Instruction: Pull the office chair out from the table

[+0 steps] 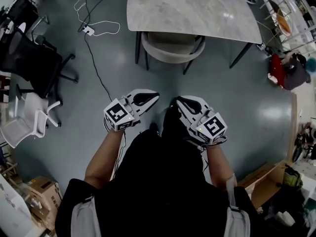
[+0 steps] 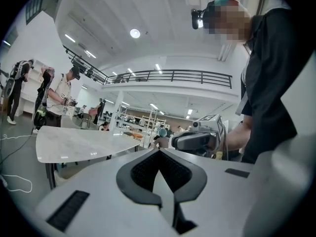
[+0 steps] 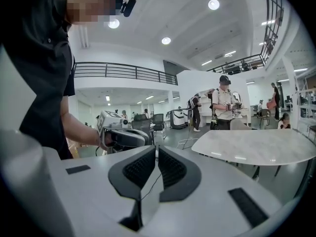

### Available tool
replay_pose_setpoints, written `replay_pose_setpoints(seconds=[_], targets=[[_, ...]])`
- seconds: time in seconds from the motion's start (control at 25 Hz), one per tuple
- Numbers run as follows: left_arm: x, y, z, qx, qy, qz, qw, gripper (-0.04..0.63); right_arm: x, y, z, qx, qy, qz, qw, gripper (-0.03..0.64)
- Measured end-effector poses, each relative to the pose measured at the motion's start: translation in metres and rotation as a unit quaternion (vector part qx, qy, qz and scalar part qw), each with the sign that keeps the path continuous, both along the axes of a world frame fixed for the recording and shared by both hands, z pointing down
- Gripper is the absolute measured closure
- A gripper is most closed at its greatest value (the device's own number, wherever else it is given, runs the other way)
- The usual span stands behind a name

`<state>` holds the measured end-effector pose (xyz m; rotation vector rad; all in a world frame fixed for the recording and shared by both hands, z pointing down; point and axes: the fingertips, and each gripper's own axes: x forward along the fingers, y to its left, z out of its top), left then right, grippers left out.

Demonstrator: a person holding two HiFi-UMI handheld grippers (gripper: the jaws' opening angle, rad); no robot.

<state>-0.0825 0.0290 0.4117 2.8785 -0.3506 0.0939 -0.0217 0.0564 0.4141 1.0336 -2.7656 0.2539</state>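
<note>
In the head view a beige chair (image 1: 170, 47) is tucked under the near edge of a grey marble table (image 1: 192, 9), well ahead of both grippers. My left gripper (image 1: 150, 97) and right gripper (image 1: 179, 101) are held side by side in front of my body, tips turned toward each other, both shut with nothing between the jaws. In the left gripper view the shut jaws point past the right gripper (image 2: 196, 139), and the table (image 2: 79, 143) lies at the left. The right gripper view shows the left gripper (image 3: 122, 137) beyond its shut jaws and the table (image 3: 256, 147) at the right.
A black office chair (image 1: 30, 58) and a white chair (image 1: 25, 118) stand at the left. A cable and power strip (image 1: 89, 30) lie on the floor left of the table. Cardboard boxes (image 1: 42, 190) sit at the lower corners. A person (image 3: 224, 107) stands beyond the table.
</note>
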Motion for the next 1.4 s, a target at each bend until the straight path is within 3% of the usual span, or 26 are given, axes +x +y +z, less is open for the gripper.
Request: replay_pose_setpoints(seconds=[0.4,0.76,0.96,1.16,1.28,1.4], targets=[[0.066,-0.088,0.004,0.003,-0.013,-0.003,0.9999,0.584,0.057,-0.09,0.014,-0.009,0.02,-0.038,0.999,0.597],[0.109,-0.172,0.022,0.018,-0.082,-0.022,0.9962,0.584,0.101,-0.172,0.03,-0.02,0.056,-0.085,0.995,0.597],[0.11,-0.205,0.036,0.017,-0.118,-0.03,0.9924,0.583,0.096,-0.2,0.044,-0.041,0.064,-0.104,0.992,0.597],[0.102,-0.227,0.057,0.019,-0.147,-0.012,0.9889,0.583,0.085,-0.225,0.062,-0.058,0.081,-0.105,0.989,0.594],[0.096,-0.246,0.071,0.01,-0.154,0.0,0.9881,0.558,0.078,-0.243,0.076,-0.076,0.09,-0.105,0.987,0.521],[0.097,-0.263,0.086,0.002,-0.165,0.029,0.9859,0.512,0.076,-0.257,0.094,-0.101,0.105,-0.1,0.984,0.501]])
